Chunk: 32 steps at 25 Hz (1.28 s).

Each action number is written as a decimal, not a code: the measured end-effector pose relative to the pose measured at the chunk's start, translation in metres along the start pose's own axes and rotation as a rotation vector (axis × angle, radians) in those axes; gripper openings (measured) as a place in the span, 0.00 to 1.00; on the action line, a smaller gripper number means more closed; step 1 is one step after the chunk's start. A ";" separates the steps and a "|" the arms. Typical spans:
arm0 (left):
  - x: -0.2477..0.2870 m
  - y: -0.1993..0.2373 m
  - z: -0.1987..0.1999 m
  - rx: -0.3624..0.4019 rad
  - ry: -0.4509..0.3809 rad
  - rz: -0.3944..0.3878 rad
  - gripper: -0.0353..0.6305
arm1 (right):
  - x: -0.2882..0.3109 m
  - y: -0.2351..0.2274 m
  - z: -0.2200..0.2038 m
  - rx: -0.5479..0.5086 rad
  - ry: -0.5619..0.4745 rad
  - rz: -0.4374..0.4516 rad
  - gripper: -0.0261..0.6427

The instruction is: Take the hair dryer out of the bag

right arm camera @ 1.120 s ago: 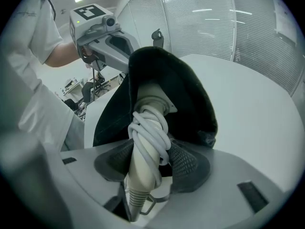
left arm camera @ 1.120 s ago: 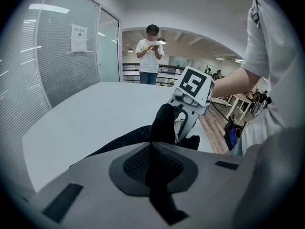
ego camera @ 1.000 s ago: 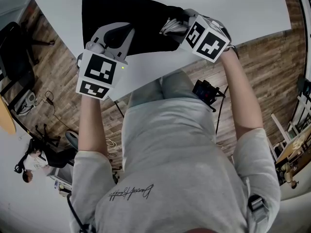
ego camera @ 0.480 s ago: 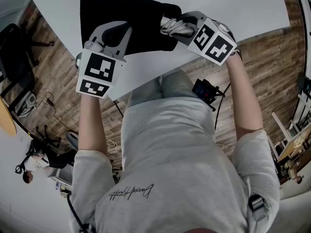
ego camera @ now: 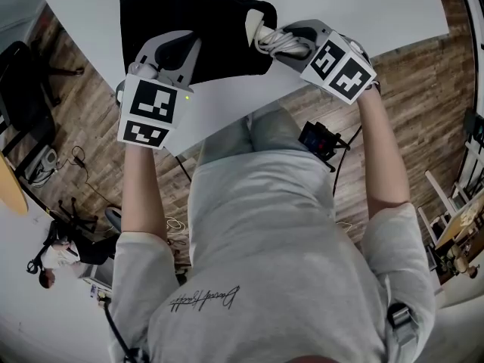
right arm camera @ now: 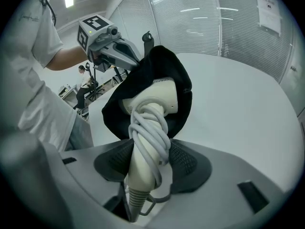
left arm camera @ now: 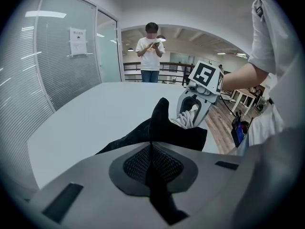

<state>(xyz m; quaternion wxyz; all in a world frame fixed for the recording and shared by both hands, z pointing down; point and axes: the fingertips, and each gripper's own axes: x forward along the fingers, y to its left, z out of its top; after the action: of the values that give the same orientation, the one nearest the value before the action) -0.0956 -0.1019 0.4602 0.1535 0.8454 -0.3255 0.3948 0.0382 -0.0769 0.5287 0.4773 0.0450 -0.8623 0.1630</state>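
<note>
Black bag point(ego camera: 197, 29), pinched in left claw point(left arm camera: 151, 149), half hides hair dryer point(right arm camera: 159, 97) gripped by right claw point(right arm camera: 145, 163).

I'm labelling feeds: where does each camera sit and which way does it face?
Head view: on the head, facing steeply down at table, bag, left claw, right claw; torso, arms show.
Left gripper view: on left claw, facing along jaws pinching the bag, towards right claw; right arm shows.
Right gripper view: on right claw, facing its gripped dryer and left claw; left arm shows.
Shared: all show the bag.
</note>
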 end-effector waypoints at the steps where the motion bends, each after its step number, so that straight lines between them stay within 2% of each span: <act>1: 0.000 0.000 -0.001 -0.001 0.001 0.001 0.09 | -0.001 0.000 -0.002 0.003 0.001 -0.002 0.39; 16: 0.006 0.006 -0.004 -0.060 -0.011 0.007 0.09 | -0.013 -0.003 -0.014 0.056 -0.026 -0.029 0.39; 32: 0.010 0.008 -0.009 -0.077 -0.007 0.004 0.09 | -0.023 -0.005 -0.037 0.111 -0.038 -0.060 0.39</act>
<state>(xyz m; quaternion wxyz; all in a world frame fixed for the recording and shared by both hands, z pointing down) -0.1019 -0.1075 0.4737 0.1840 0.8396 -0.3429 0.3791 0.0814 -0.0715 0.5285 0.4620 0.1002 -0.8593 0.1953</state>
